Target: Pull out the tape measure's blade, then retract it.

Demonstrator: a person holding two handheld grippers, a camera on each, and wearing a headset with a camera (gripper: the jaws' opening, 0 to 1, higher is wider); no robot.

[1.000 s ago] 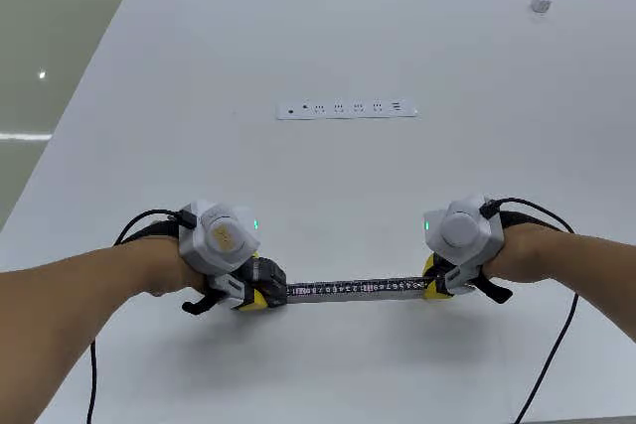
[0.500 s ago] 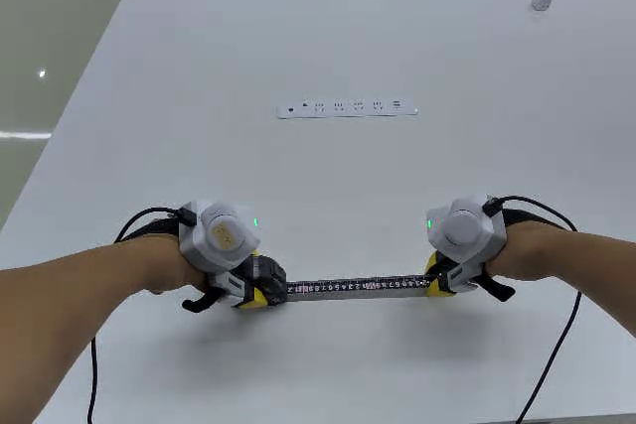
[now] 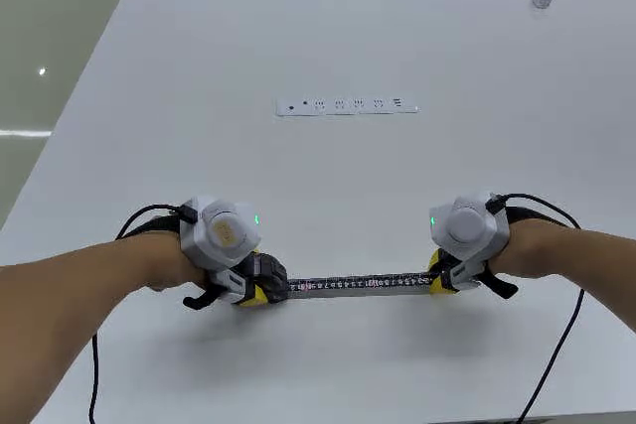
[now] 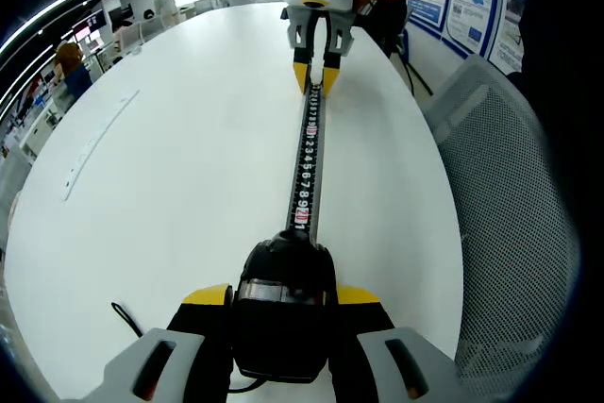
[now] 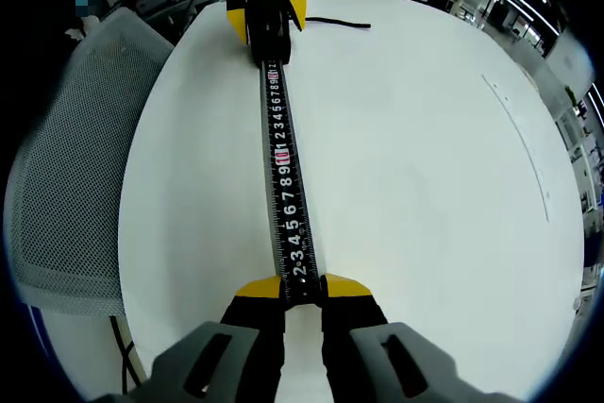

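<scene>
At the near end of the blade [image 5: 281,167] the right gripper [image 5: 302,287] pinches it; at its far end the left gripper [image 5: 266,12] clamps the case [image 5: 268,33]. On the table [image 5: 406,167] a cable [image 5: 338,23] lies right of that far end

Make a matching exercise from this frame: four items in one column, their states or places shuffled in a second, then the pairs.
Column 1
1. tape measure case
2. blade
3. power strip
4. right gripper

Column 2
A. lies flat, well apart from both grippers
B. shut on the blade's tip end
C. clamped in the left gripper
D. pulled out, stretched between the two grippers

Pairs: 1-C; 2-D; 3-A; 4-B
</scene>
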